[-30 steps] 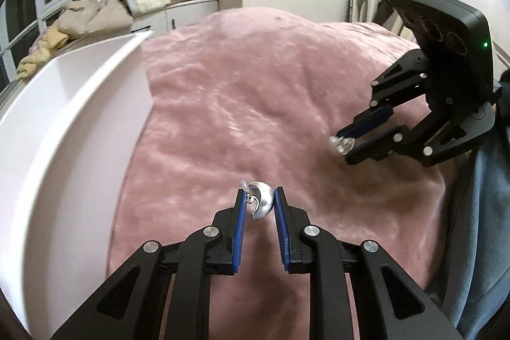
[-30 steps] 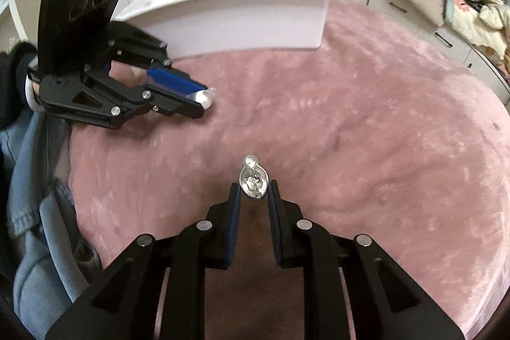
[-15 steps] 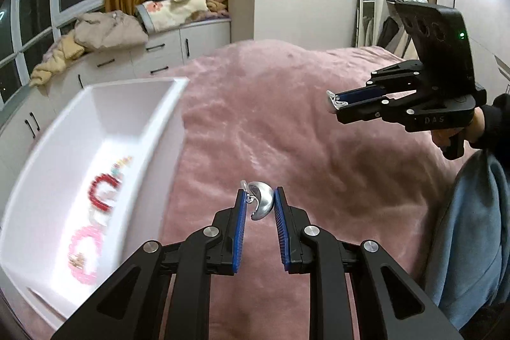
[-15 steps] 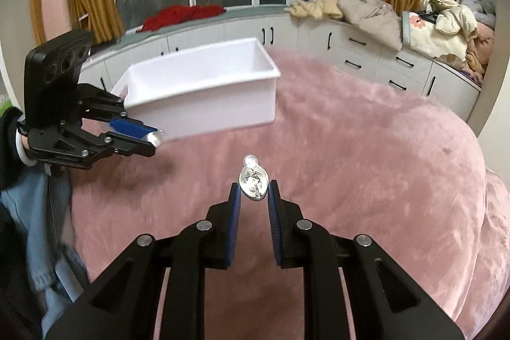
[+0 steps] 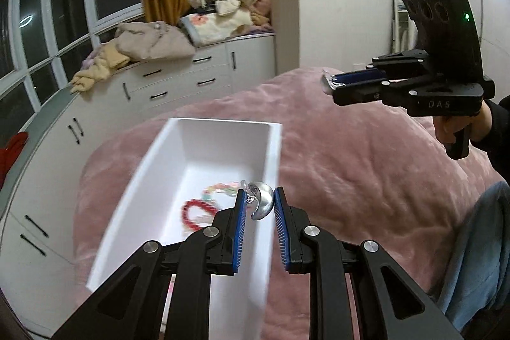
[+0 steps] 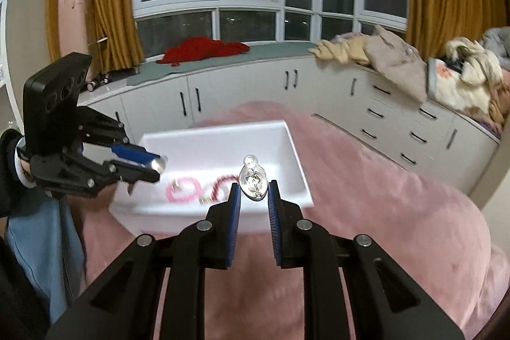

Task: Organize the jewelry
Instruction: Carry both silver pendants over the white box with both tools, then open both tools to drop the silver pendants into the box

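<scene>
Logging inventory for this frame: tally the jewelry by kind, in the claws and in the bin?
Silver earrings, one held in each claw: 2 (left claw's earring, right claw's earring)
Bead bracelets in the white bin: 3 visible (red, pink, pastel multicolour)
Total: 5; the claws may hide more.

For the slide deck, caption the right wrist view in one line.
Right gripper holds a silver earring above the white bin of bracelets; left gripper carries its match.

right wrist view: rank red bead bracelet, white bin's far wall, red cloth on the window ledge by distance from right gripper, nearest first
1. Red bead bracelet: in the bin, just left of the right gripper.
2. White bin's far wall: behind the bracelets.
3. Red cloth: on the window ledge, far back.
</scene>
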Motion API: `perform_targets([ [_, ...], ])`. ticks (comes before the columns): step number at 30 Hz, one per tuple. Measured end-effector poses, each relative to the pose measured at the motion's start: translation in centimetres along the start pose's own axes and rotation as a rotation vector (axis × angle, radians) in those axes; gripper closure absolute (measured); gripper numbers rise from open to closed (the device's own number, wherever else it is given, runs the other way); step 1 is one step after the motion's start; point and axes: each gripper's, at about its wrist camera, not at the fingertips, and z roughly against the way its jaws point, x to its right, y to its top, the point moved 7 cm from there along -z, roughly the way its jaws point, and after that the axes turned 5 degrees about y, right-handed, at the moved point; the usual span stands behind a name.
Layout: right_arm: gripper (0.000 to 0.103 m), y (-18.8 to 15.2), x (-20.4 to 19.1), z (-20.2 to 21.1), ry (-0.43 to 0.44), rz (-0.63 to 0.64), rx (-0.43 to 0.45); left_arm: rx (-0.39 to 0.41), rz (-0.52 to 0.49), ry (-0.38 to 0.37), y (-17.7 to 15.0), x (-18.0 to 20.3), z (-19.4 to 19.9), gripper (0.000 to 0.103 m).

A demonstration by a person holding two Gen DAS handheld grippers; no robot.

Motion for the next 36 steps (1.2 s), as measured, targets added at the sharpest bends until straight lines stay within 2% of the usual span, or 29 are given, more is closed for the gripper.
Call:
perform_targets([
  [7,0.085,4.3,-2.1,-5.3,0.049,0.053,-0.067,-0.063,0.034,0.093,-0.4,-3.9,0.2,0.080],
  [12,0.085,4.8,-2.8,-9.5,0.045,0.056,-0.155,-0.133,0.053,0.115,-1.5,-5.8,-1.1,0.080],
  [16,0.085,4.0,-2.7,-12.9,0.014,0.014,-0.237,-0.217,0.067,0.117,-2.8,-7.1,-3.1,0.080],
  [20,0.085,1.6,-1.7,-16.4,-0.007,-0.079,-0.382,-0.288,0.114,0.069,-4.0,-7.6,-5.2,0.080],
  [23,0.085,0.0,-1.1,-18.5,-0.052,-0.113,-0.465,-0.333,0.096,0.069,-5.0,-7.3,-6.8,0.080],
  [28,0.085,-0.9,0.0,-20.7,-0.097,-0.183,-0.543,-0.401,0.055,0.068,-6.3,-6.4,-9.3,0.080],
  [31,0.085,-1.9,0.8,-21.9,-0.125,-0.193,-0.592,-0.411,0.045,0.078,-6.7,-6.2,-9.9,0.080],
  [36,0.083,-2.5,0.9,-22.7,-0.106,-0.230,-0.597,-0.400,0.081,0.076,-6.8,-6.6,-10.1,0.079],
])
